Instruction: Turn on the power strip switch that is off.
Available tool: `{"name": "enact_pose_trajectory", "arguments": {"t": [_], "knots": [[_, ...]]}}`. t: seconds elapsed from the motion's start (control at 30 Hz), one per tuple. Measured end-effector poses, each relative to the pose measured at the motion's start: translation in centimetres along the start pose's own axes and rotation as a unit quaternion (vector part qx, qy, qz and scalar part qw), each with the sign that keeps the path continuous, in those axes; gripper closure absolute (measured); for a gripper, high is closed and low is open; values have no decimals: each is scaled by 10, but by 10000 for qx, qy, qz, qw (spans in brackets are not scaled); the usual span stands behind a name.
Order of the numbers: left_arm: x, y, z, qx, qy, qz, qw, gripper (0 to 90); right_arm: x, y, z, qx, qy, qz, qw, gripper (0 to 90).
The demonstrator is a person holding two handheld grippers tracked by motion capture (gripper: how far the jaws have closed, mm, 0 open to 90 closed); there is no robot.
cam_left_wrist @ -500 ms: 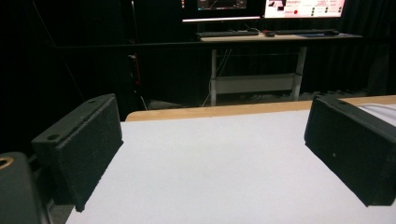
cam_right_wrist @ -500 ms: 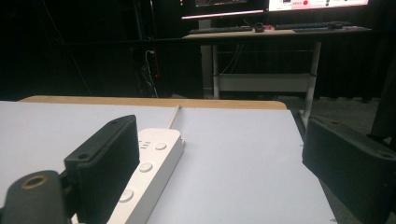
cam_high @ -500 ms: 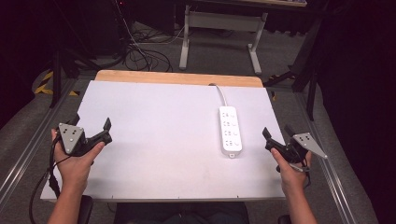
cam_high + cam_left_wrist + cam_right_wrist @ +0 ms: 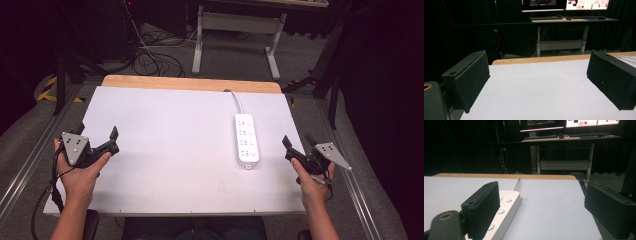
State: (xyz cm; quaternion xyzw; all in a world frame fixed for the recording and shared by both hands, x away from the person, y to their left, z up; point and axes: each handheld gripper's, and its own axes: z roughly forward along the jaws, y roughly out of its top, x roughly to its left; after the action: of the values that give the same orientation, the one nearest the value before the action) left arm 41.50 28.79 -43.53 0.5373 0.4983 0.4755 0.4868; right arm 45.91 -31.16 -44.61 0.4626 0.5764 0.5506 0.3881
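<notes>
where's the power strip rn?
High view: the power strip lies flat on the right half of the white table, cord running to the far edge, just left of the open right gripper.

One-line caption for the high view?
Two hand-held black tongs, left and right, open beside a white rectangular power strip.

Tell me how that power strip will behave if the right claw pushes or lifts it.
The power strip looks like a rigid plastic bar lying flat, so it should slide rather than roll or tip. Its smooth white shell may slip between pads. Its cord runs off the table's far edge, so it will probably tug or swing the strip when lifted.
</notes>
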Motion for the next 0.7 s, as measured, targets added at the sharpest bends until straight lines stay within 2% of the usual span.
{"name": "enact_pose_trajectory", "arguments": {"t": [0.07,0.1,0.13,0.63,0.7], "knots": [[0,0,0,0,-6,-7,10000,50,0,0,0,-24,7,-17,10000,189],[0,0,0,3,-6,-5,10000,50,-1,1,-1,-52,49,-14,10000,247],[0,0,0,4,-6,-5,10000,50,-1,1,-2,-82,66,-26,9999,264],[0,0,0,-4,-12,6,10000,56,-2,4,-5,-201,194,-47,9996,476],[0,0,0,-6,-13,9,10000,57,-2,4,-6,-211,209,-20,9996,553]]}}
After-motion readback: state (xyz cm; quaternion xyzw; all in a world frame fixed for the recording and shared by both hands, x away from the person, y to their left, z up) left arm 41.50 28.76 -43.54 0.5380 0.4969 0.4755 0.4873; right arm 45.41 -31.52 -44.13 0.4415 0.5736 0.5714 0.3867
